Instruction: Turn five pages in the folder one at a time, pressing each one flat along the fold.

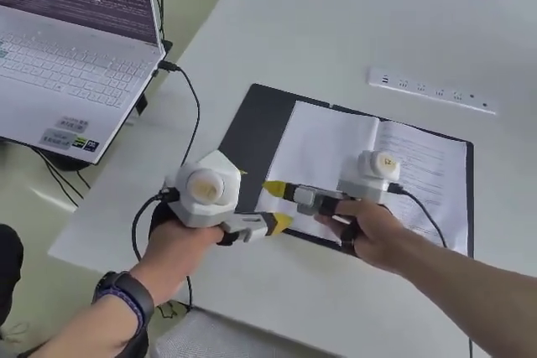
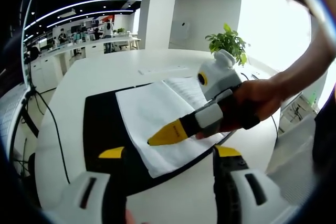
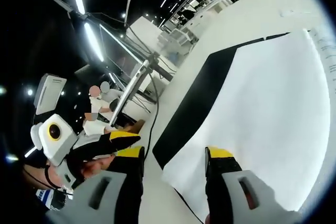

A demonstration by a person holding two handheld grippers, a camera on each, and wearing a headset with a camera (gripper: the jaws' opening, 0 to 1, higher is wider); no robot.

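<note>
Head view: a black open folder (image 1: 252, 136) lies flat on the white table (image 1: 336, 31), its fold (image 1: 378, 126) running from the folder's near edge to its far edge. A blank white page (image 1: 323, 148) covers most of the folder's left half, leaving a strip of bare black cover. A printed page (image 1: 428, 161) covers the right half.

The right gripper (image 1: 277, 188) lies crosswise over the folder, pointing toward its left edge, with its yellow tips at the blank page's near-left corner. The right gripper view shows its jaws parted, straddling that corner and gripping nothing. The left gripper (image 1: 275, 223) hovers just off the folder's near edge, jaws wide apart and empty.

From the right gripper's tips the fold lies back toward the folder's middle, under that hand, so the right gripper looks the nearer one. A press would probably run along the fold, at right angles to how this tool points now. Both sheets look thin, smooth and uncreased.
</note>
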